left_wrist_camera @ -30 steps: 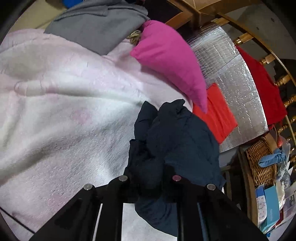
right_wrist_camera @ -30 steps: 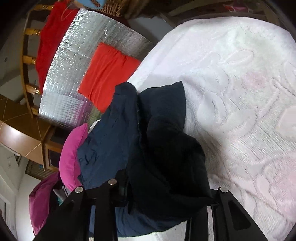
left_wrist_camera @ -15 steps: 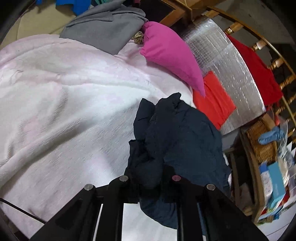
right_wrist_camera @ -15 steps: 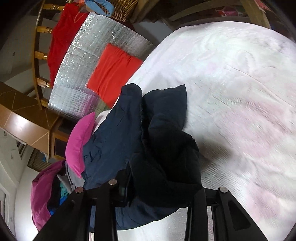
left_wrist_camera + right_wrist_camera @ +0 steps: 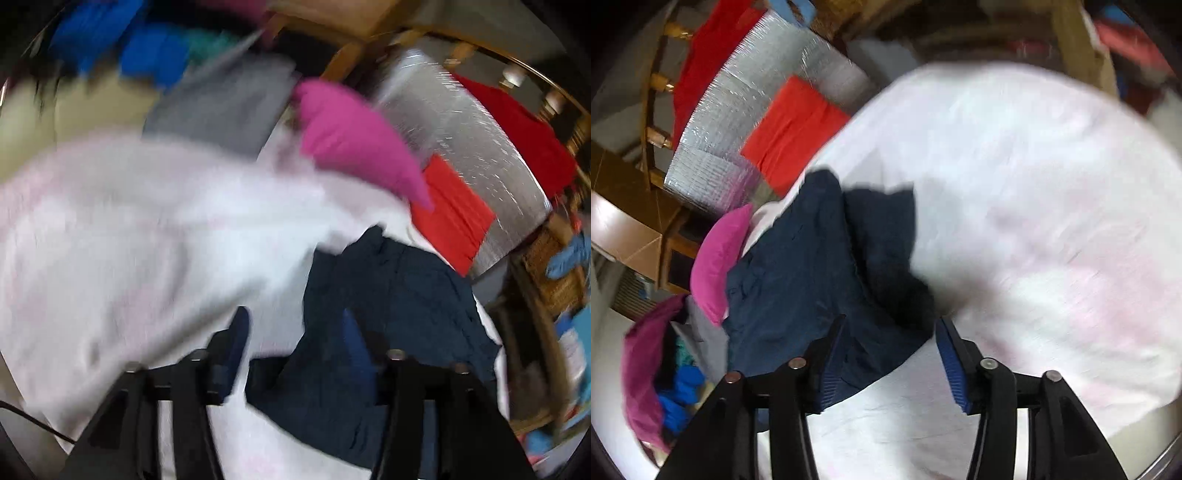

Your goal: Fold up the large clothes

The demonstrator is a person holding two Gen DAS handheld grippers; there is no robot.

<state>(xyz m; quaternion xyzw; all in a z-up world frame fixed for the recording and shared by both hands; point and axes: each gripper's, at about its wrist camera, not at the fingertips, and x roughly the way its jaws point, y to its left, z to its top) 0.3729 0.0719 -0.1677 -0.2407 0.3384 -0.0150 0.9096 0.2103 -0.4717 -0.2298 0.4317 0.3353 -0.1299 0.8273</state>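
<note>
Both grippers hang over a bed spread with a pale pink-white blanket (image 5: 1034,192), and both have their jaws opening. The left gripper (image 5: 293,332) stands half apart; the dark navy garment (image 5: 388,314) lies bunched just ahead of it and to its right, draped against the right-hand finger, while the left finger stands clear over the blanket. Whether that cloth is still pressed by a pad I cannot tell through the blur, but the gap between the fingers shows blanket.

The right gripper (image 5: 890,336) is likewise half apart, its blue ribbed pads (image 5: 951,354) plainly visible. The same navy garment (image 5: 812,266) lies crumpled ahead and to its left, with a corner of it running between the fingers close to the left pad; the right pad is free of it.

Beyond the garment from the left gripper, a magenta pillow (image 5: 351,144) rests at the blanket's far edge, with a folded grey cloth (image 5: 229,103) to its left and blue clothes (image 5: 147,55) farther off. To the right of the pillow an orange-red folded cloth (image 5: 450,218) lies on a silver foil mat (image 5: 472,129), and a red cloth (image 5: 517,133) hangs over a wooden rail (image 5: 546,99) past it. A wicker basket (image 5: 554,269) sits far right
</note>
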